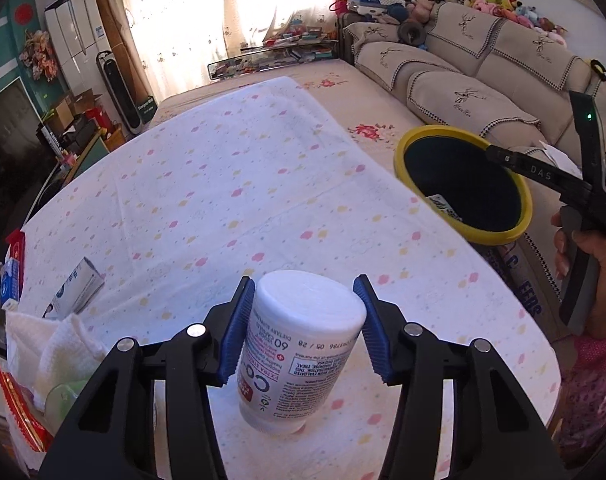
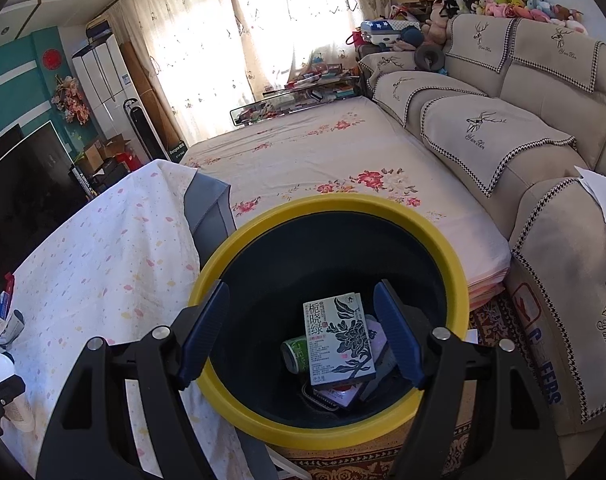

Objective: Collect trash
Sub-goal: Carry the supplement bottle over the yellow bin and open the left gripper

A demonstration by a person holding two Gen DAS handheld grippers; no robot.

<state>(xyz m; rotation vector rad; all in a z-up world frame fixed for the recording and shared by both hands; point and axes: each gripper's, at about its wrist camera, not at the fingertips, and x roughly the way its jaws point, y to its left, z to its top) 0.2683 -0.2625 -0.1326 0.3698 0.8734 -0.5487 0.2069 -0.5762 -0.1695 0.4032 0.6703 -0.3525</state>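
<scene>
White plastic supplement bottle [image 1: 303,344], clamped in left gripper [image 1: 305,328]; right gripper [image 2: 299,336], jaws wide and empty, above yellow-rimmed bin [image 2: 443,248] beside it.

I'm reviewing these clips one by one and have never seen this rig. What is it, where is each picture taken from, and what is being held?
There is no robot. A person holds a pair of hand tongs in each hand, each with a wide-angle camera looking along its two fingers.

In the left-hand view, the left tongs are closed on a white bottle above a table with a dotted cloth. A small box and a white towel lie at the table's left.

In the right-hand view, the right tongs are open and empty above a yellow-rimmed bin. Inside it are a printed box and a green can.
</scene>
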